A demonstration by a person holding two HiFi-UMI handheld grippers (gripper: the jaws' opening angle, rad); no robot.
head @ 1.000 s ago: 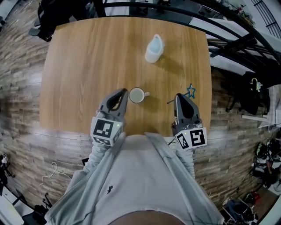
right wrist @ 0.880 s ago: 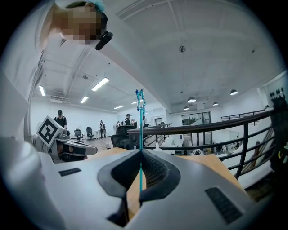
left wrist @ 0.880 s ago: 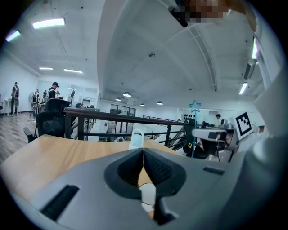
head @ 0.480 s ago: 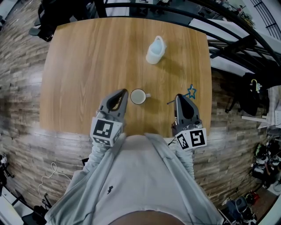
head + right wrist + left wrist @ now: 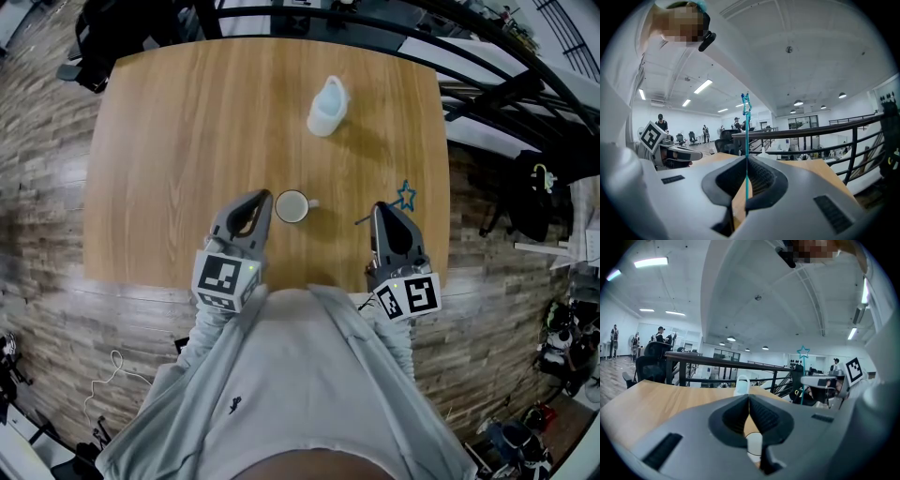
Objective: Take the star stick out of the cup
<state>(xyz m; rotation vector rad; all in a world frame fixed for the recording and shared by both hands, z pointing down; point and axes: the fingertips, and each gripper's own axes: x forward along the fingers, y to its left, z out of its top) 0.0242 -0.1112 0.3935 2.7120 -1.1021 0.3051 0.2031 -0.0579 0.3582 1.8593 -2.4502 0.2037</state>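
My right gripper (image 5: pixel 382 208) is shut on the thin teal stem of the star stick (image 5: pixel 746 140). Its blue star (image 5: pixel 406 194) stands out beyond the jaws, over the table's right side, clear of the cup. From the left gripper view the star stick (image 5: pixel 803 352) shows upright at the right. The small white cup (image 5: pixel 292 204) stands on the wooden table (image 5: pixel 169 131) between the two grippers, its handle to the right. My left gripper (image 5: pixel 263 200) is shut with nothing in it, just left of the cup (image 5: pixel 753 445), which shows below its jaws.
A pale translucent jug (image 5: pixel 327 105) stands further back on the table, also seen as the jug (image 5: pixel 741 384) past the left jaws. Black railings (image 5: pixel 487 56) run behind and right of the table. People and office chairs stand far off in the room.
Hardly anything has moved; the star end of the stick has shifted very slightly, and both grippers and the cup stay where they were.
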